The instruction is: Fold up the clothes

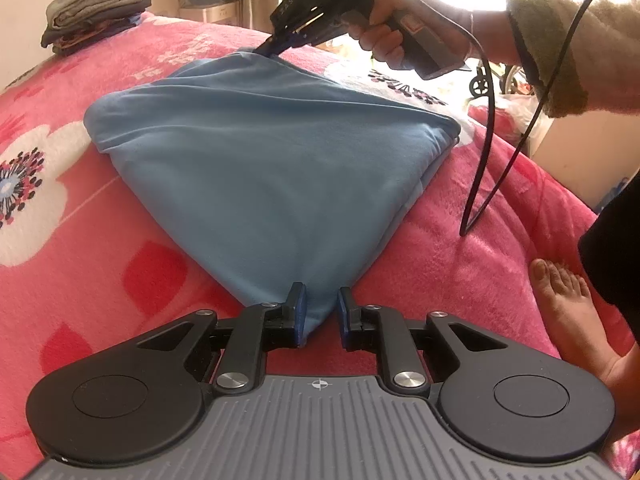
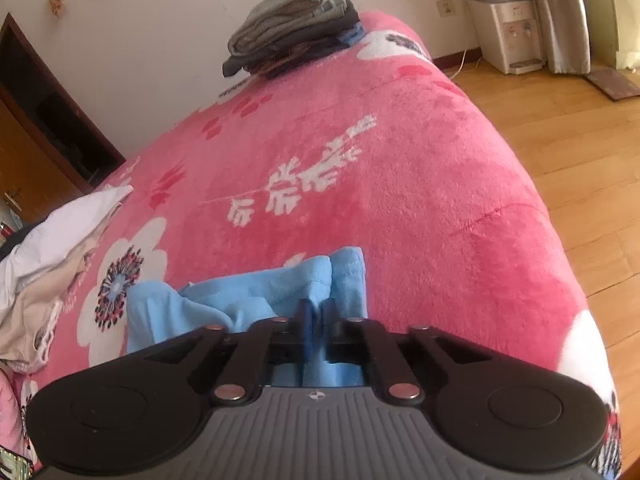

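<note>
2 corners of the blue garment (image 1: 264, 168) are pinched: my left gripper (image 1: 320, 312) clamps the near one, my right gripper (image 2: 318, 316) is shut on the far one. It lies part-folded on the pink blanket (image 1: 100, 240). A folded stack (image 2: 288, 24) waits; loose clothes (image 2: 52, 248) remain.

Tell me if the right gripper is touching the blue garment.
Touching. The right wrist view shows the right gripper shut on a bunched corner of the blue garment.

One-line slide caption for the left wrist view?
Left gripper and right gripper pinch opposite corners of a blue garment on a pink floral blanket.
</note>
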Motion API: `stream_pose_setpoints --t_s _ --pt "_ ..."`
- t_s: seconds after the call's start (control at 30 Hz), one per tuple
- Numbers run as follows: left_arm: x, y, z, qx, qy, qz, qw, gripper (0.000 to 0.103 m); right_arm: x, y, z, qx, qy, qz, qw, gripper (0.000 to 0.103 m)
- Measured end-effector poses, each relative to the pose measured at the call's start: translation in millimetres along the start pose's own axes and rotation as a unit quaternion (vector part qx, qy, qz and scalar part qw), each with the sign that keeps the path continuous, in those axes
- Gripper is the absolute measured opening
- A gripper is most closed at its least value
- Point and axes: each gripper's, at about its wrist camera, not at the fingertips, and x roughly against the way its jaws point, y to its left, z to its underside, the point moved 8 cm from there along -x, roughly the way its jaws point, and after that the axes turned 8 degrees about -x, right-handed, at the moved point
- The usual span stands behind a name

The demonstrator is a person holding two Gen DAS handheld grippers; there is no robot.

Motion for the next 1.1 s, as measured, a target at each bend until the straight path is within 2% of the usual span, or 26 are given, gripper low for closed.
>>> stream_pose_setpoints --t_s 0.23,0.4,0.47,0.6,0.67,0.73,0.77,0.8,0.87,1.07,1.1 --pt "0 2 -3 0.007 0.007 0.006 0.9999 0.017 14 2 -13 0.015 -0.042 0.005 0.999 0.003" --pt "-1 1 -3 0.004 0.008 0.004 1.0 0.017 4 -9 -11 0.018 -0.038 0.026 0.999 0.003" --pt "-1 1 -3 0.002 0.008 0.004 1.0 0.017 -4 -17 -7 0.005 -0.022 0.028 0.999 0.004" --pt "-1 1 -2 -0.002 0.007 0.003 1.0 0.017 10 -18 -11 -0.014 -0.038 0.016 0.999 0.013" --pt "-1 1 -1 -0.003 0.007 0.003 1.0 0.017 19 -18 -13 -0.023 -0.047 0.009 0.999 0.014" --pt "-1 1 -1 -0.004 0.006 0.003 1.0 0.017 23 -7 -12 -0.008 -0.038 -0.016 0.999 0.014" --pt "-1 1 -1 -0.005 0.006 0.003 1.0 0.017 26 -1 -11 0.001 -0.033 -0.03 0.999 0.017" --pt "-2 0 -1 -0.006 0.006 0.003 1.0 0.017 28 5 -9 0.01 -0.027 -0.044 0.999 0.025" --pt "-2 0 -1 -0.007 0.005 0.002 1.0 0.017 23 13 -4 0.032 -0.014 -0.045 0.998 0.039" --pt "-2 0 -1 -0.011 0.004 0.0 0.9999 0.017 -1 23 5 0.063 0.017 -0.044 0.997 0.04" --pt "-2 0 -1 -0.011 0.004 0.0 0.9999 0.017 -3 25 7 0.068 0.021 -0.047 0.996 0.038"
